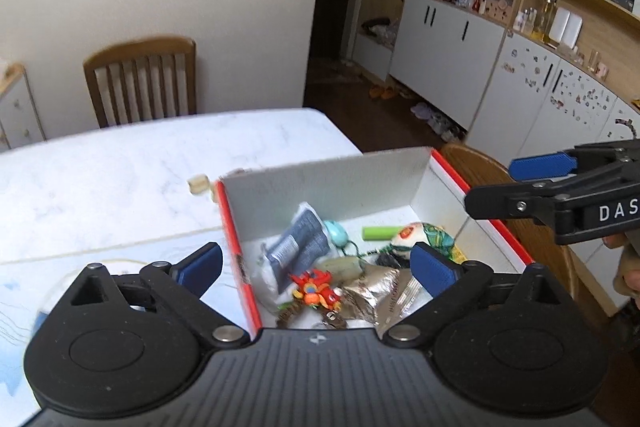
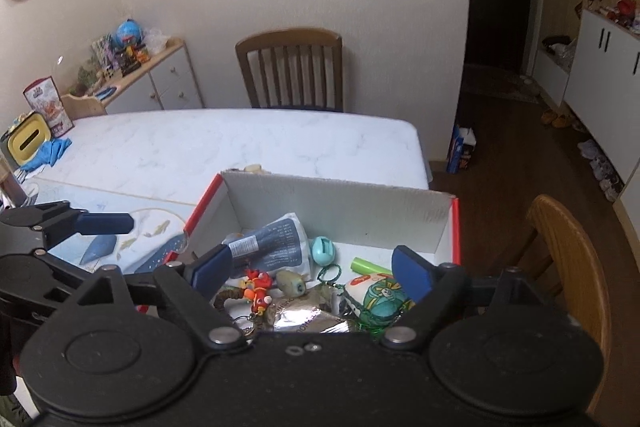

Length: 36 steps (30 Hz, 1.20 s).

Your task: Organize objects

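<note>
The marble-topped table [image 2: 248,143] carries a red-edged cardboard box [image 2: 340,203] at its near right corner, and this box holds nearly everything the task concerns, heaped in a loose pile against the near wall. Because the box sits close to the table edge beside a wooden chair [image 2: 568,267], a hard push on its wall could likely slide it toward the drop. The left gripper [image 1: 316,267] hangs above the box's left wall with its jaws spread wide and nothing between them; one finger is outside the wall and one inside, so a straight descent would probably catch the cardboard rim rather than any object. The right gripper [image 2: 310,271] is likewise fully open and empty, poised over the pile. The two tools are near each other, the left one showing at the edge of the right wrist view, so both reaching in together risks a collision. Within the heap, the blue-grey packet [image 2: 276,243] leans across other pieces, and lifting it could drag neighbours along. The crinkled silver foil wrapper [image 1: 372,291] looks slippery and may fold out of a pinch. The round printed pouch [image 2: 380,297] seems soft and could deform. The red-orange toy figure [image 1: 314,289] appears attached to a cord or keyring, which may snag. The teal egg-shaped item [image 2: 323,250] and the green tube [image 1: 380,231] could roll away if nudged. A small pale object [image 1: 199,183] lies on the table just beyond the box's far corner, still unsorted.
</note>
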Each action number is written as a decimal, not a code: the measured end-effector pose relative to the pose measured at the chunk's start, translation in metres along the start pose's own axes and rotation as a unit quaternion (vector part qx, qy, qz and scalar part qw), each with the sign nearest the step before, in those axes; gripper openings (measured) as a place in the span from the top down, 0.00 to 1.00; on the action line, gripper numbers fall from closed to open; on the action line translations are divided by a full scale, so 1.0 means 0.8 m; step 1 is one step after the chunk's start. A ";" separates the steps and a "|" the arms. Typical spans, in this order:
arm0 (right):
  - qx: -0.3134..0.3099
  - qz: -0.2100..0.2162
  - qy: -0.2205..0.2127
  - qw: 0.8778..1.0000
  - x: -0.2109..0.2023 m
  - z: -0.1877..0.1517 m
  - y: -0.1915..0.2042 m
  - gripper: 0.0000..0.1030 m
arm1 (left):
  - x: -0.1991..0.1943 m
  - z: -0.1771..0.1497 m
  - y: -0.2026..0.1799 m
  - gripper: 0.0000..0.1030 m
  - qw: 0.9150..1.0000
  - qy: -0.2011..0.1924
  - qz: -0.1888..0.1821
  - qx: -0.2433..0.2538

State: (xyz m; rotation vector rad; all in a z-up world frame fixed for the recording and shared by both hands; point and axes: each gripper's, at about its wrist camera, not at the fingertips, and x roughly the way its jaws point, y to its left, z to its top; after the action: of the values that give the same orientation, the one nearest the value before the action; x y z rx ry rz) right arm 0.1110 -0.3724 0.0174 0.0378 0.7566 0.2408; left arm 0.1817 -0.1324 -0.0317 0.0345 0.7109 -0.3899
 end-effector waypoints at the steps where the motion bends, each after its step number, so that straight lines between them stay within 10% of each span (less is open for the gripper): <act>1: 0.003 0.000 -0.005 1.000 -0.004 -0.002 0.000 0.15 | -0.004 0.000 -0.001 0.02 1.000 -0.005 0.003 0.001; 36: 0.025 -0.016 -0.097 0.995 -0.079 -0.099 0.025 0.01 | -0.067 -0.030 -0.028 0.00 0.999 -0.014 0.046 0.001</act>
State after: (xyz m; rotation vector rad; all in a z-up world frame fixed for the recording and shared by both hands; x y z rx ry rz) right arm 0.0086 -0.3717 0.0045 0.0960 0.5688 0.1853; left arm 0.1212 -0.1315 -0.0133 0.0637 0.6780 -0.3036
